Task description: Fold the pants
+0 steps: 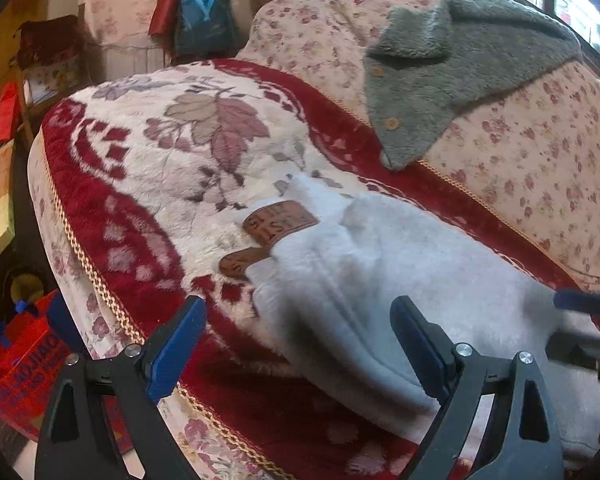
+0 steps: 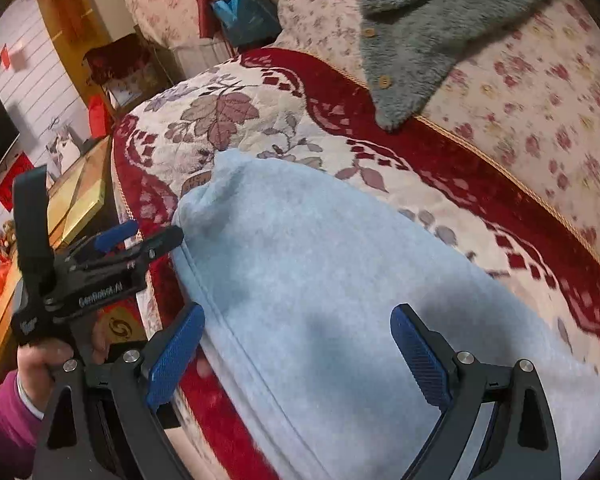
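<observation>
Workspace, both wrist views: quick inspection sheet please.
Surface: red-and-cream floral blanket over a sofa seat.
Job's things: pale blue pants lying on the blanket, brown patch showing.
Clutter: grey fleece garment draped on the sofa back.
Grippers: left gripper open, over the pants' edge; right gripper open above the pants, gripping nothing.
Cables: nothing seen.
Surroundings: red bag, gold boxes.

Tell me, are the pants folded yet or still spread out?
Partly folded, it seems: the light blue pants lie bunched on the blanket, one layer doubled over the brown patch. Final fold cannot be confirmed.
</observation>
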### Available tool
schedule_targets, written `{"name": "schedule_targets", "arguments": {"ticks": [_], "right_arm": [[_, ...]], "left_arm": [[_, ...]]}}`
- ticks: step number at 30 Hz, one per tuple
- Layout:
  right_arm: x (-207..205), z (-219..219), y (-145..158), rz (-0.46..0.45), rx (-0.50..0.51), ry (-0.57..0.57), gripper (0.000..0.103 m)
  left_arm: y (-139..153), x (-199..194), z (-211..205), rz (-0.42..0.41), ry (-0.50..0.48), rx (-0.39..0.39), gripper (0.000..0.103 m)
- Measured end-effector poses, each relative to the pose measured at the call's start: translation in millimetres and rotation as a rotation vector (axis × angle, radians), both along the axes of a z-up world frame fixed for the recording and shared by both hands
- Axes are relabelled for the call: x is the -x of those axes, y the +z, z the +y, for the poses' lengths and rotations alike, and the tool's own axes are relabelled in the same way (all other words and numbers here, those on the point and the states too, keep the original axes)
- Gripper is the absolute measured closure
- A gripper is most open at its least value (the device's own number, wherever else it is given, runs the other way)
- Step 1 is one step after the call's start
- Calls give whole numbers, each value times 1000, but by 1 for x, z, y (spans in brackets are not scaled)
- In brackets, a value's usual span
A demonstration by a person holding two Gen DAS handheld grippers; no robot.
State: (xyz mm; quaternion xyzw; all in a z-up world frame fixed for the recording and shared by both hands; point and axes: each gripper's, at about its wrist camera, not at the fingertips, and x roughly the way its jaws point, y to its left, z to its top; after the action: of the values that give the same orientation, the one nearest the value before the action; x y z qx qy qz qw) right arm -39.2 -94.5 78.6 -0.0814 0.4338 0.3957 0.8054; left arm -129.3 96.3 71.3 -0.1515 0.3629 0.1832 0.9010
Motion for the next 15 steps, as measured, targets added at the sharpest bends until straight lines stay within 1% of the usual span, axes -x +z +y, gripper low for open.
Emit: {"name": "schedule_targets", "arguments": {"ticks": [3,7,12,15], "right_arm": [[-15,19,2,-18,20,30,6],[-34,48,1,-41,72,61,6],[-55,82,0,-65,106,91,6],[-66,104,-7,-56,120,157,6]], "left_arm": [[-7,1,7,4,3,30,10],[-13,1,12,11,11,81,10],[-24,-2,22,34,33,158,10],[-27,-4,25,36,34,177,10]]}}
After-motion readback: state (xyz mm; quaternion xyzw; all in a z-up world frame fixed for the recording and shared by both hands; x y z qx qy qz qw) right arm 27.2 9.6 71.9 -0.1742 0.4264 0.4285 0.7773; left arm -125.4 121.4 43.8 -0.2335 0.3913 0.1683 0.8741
